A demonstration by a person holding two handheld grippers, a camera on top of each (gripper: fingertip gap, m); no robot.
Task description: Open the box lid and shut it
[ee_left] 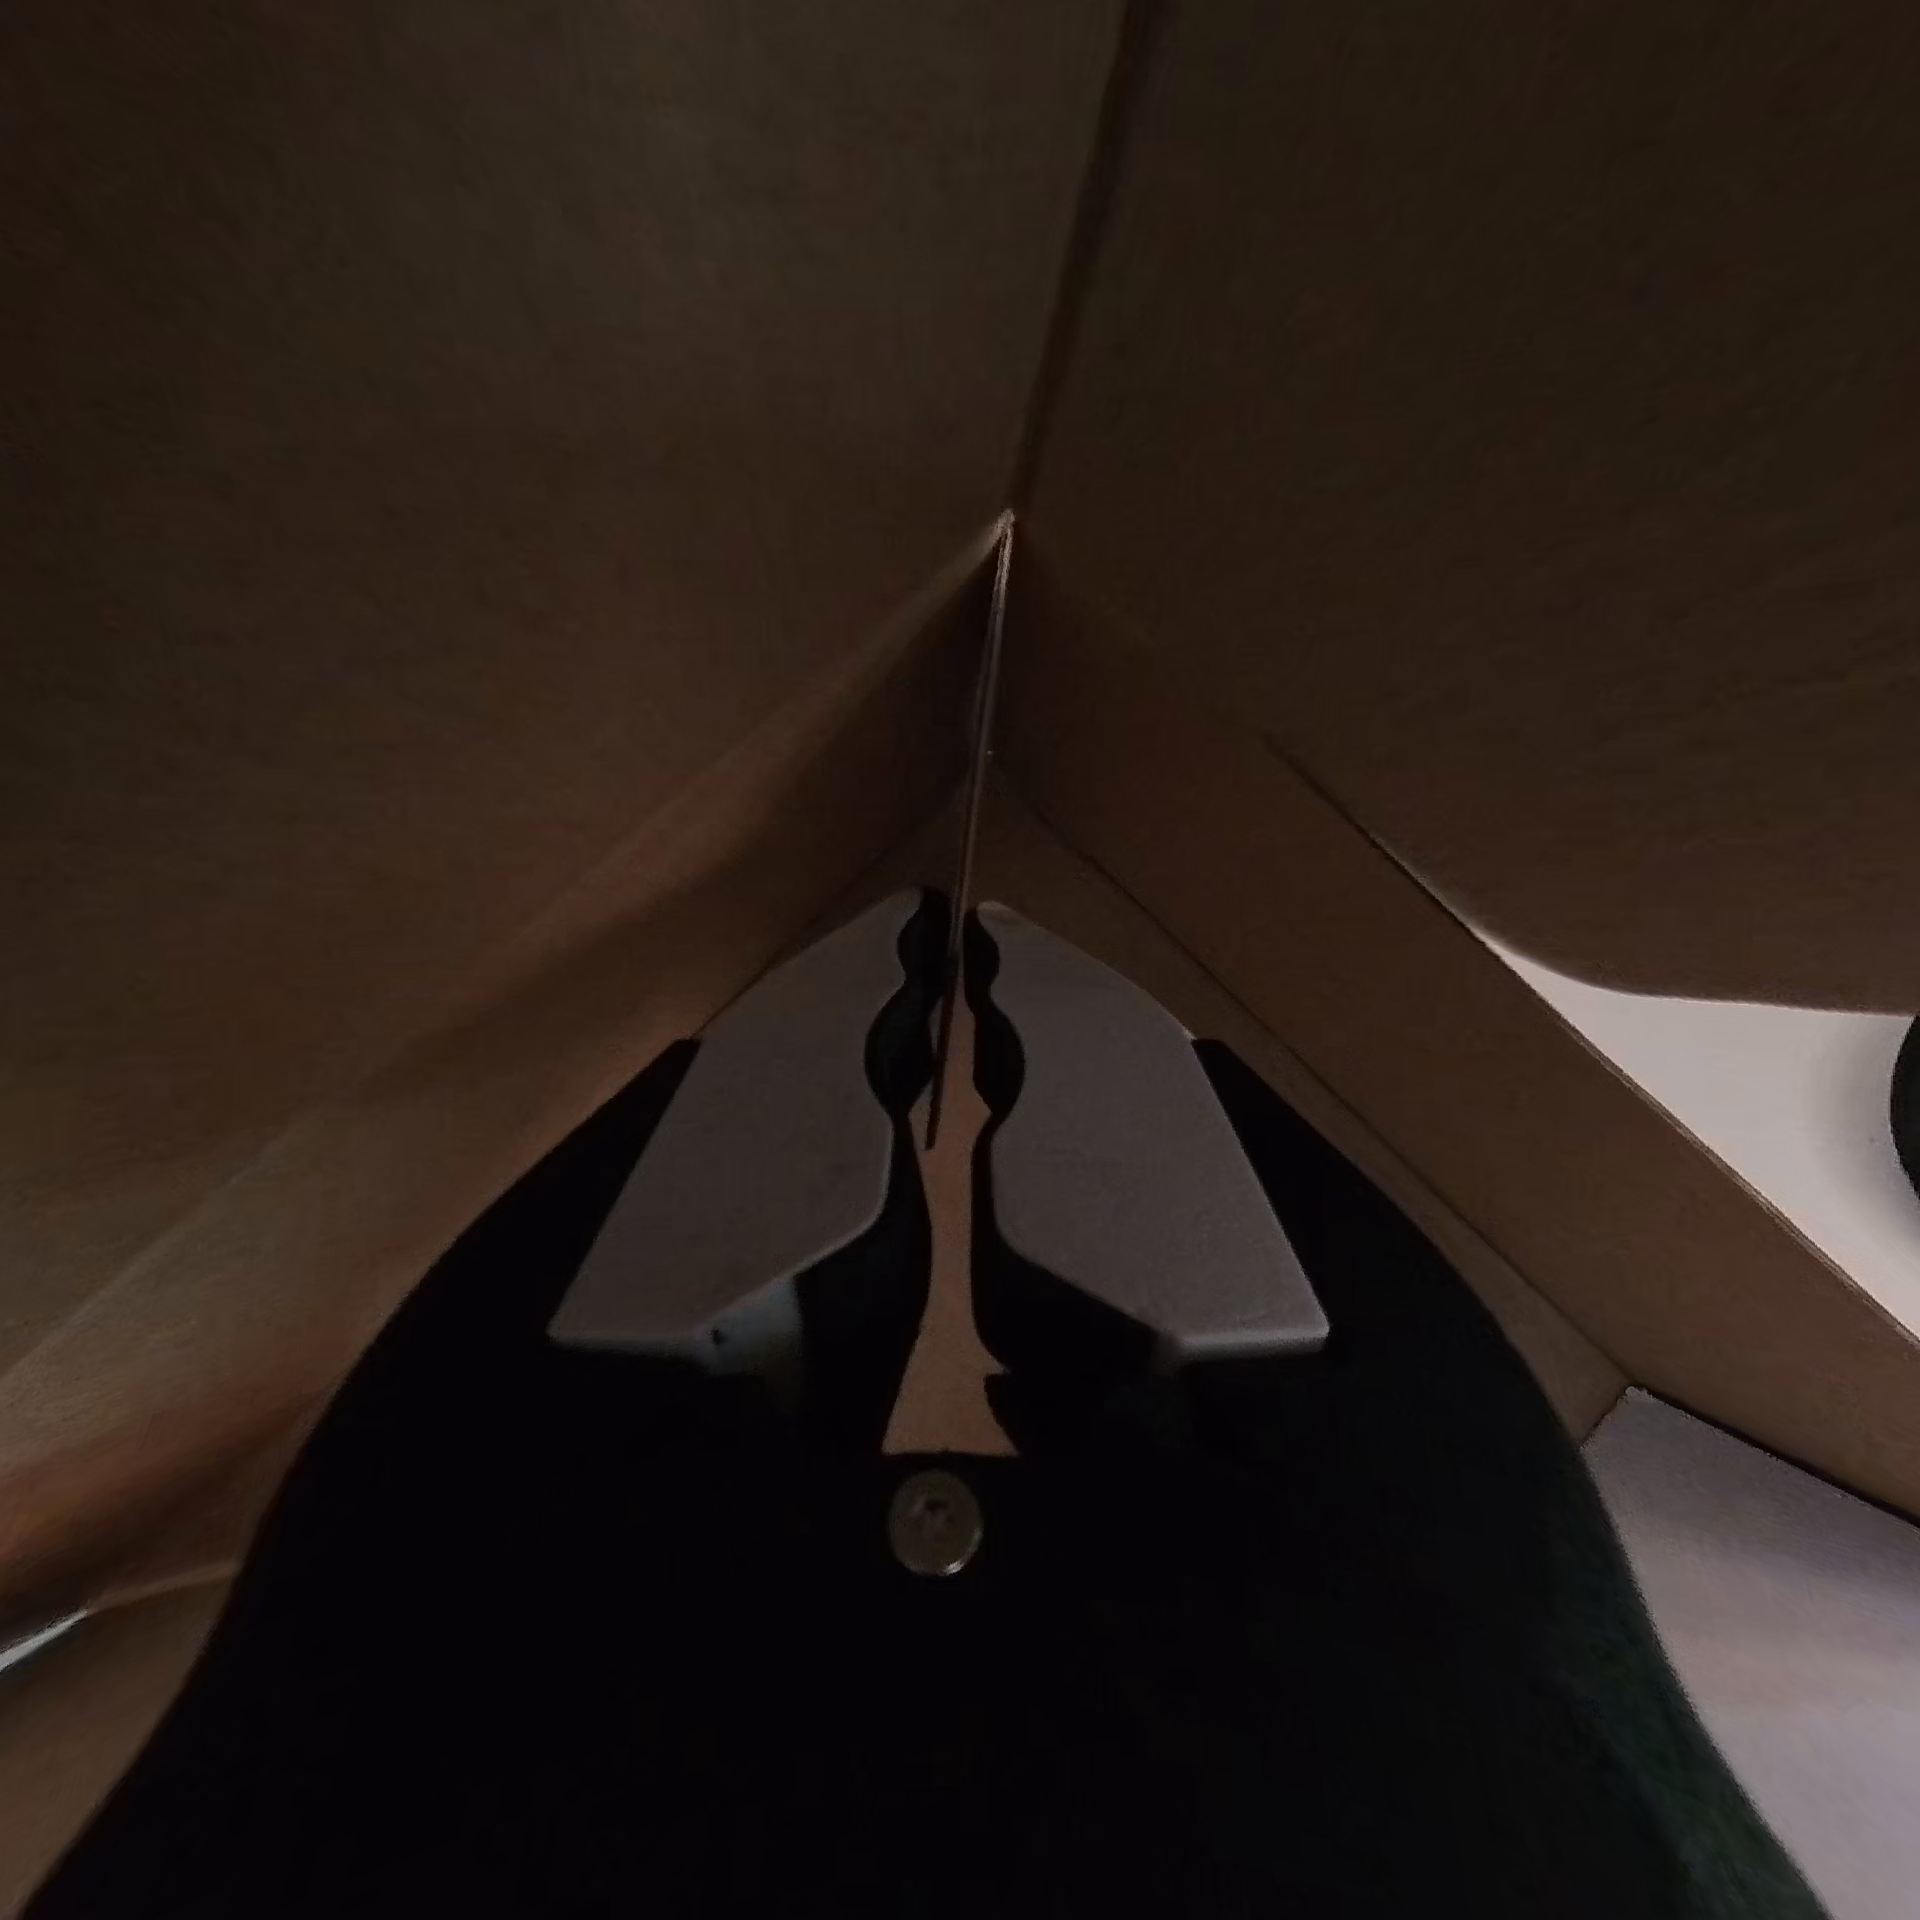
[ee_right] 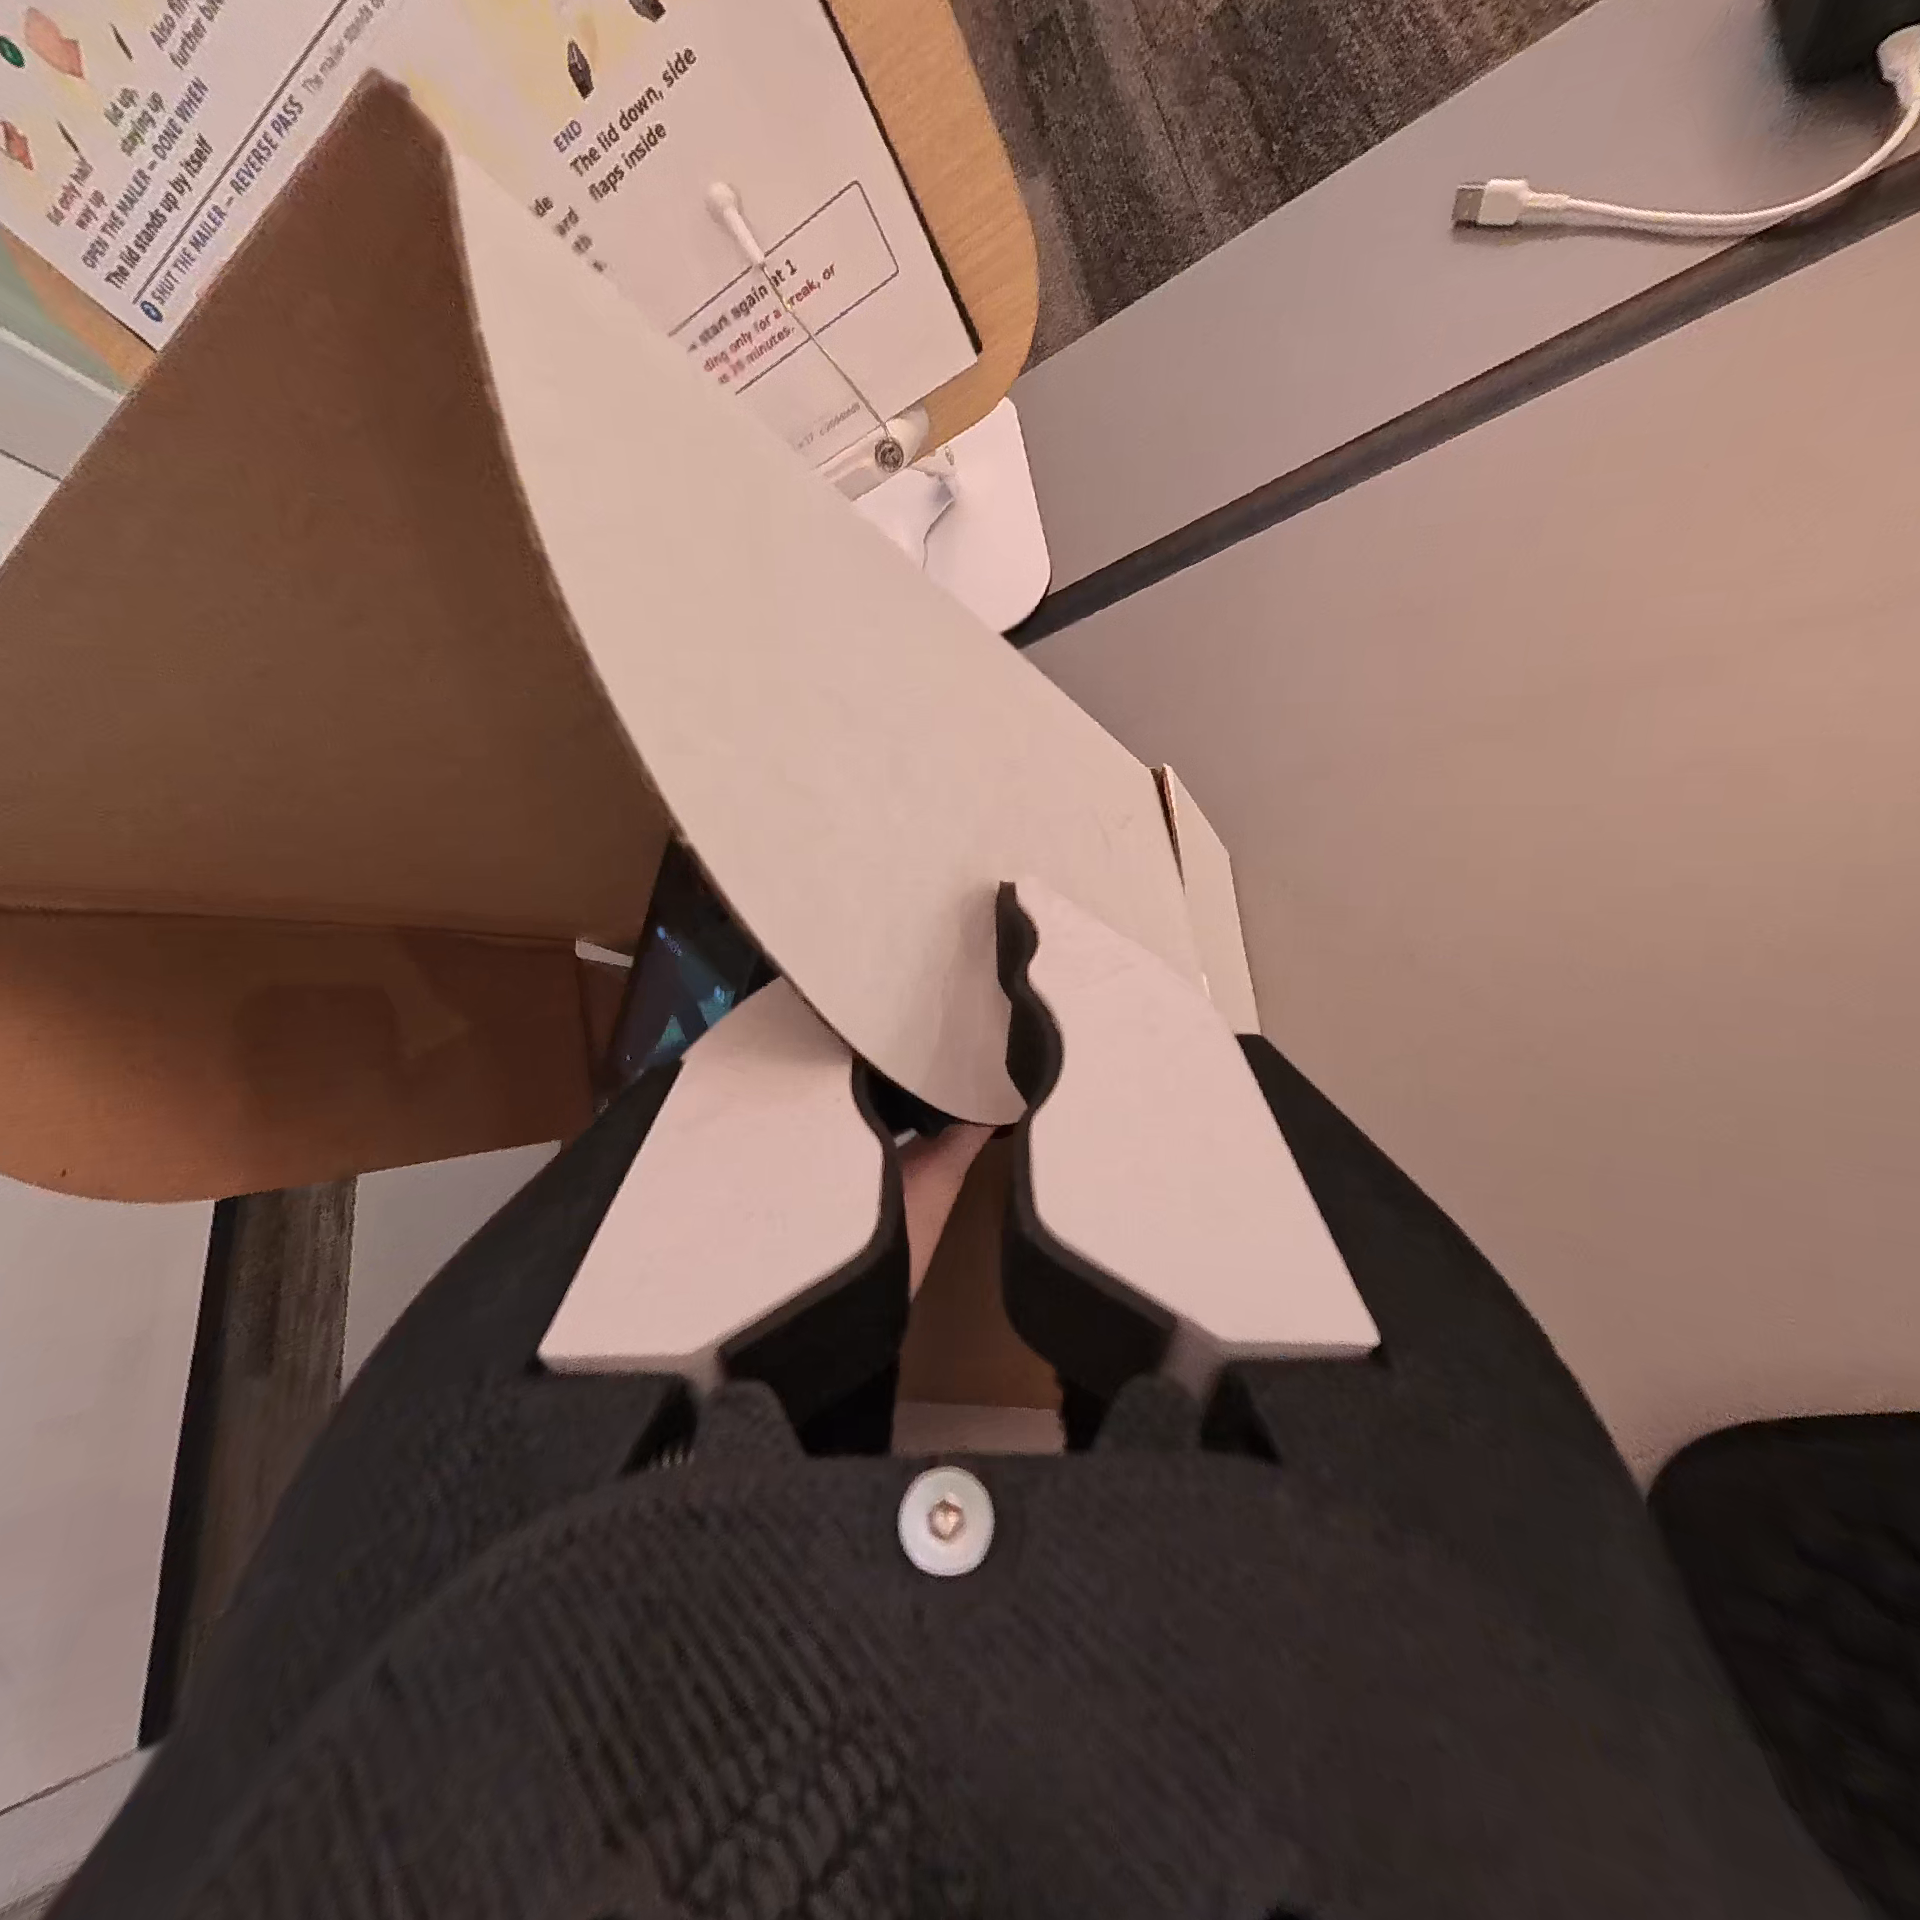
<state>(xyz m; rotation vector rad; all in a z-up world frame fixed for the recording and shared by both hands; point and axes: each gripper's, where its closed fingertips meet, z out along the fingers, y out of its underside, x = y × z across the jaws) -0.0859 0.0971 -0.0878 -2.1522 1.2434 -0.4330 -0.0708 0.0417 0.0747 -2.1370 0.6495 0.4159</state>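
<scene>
1. Where the two fingers of the left gripper [ee_left: 951, 997] meet at the centre of the left wrist view, a thin cardboard edge of the box lid [ee_left: 977, 727] is pinched between them, the jaws drawn together on it
2. Dim brown cardboard panels of the box [ee_left: 468, 468] are seen filling the upper and left parts of that frame
3. At the centre of the right wrist view, the white outer face of the lid [ee_right: 790, 665] is clamped by the right gripper [ee_right: 961, 1081]
4. The lid is seen raised and tilted toward the upper left of the frame, its brown inner side [ee_right: 312, 582] exposed
5. A white cable [ee_right: 1662, 213] is seen on the grey table [ee_right: 1558, 831] at upper right, and a printed sheet [ee_right: 727, 208] on a stand is shown at the top
</scene>
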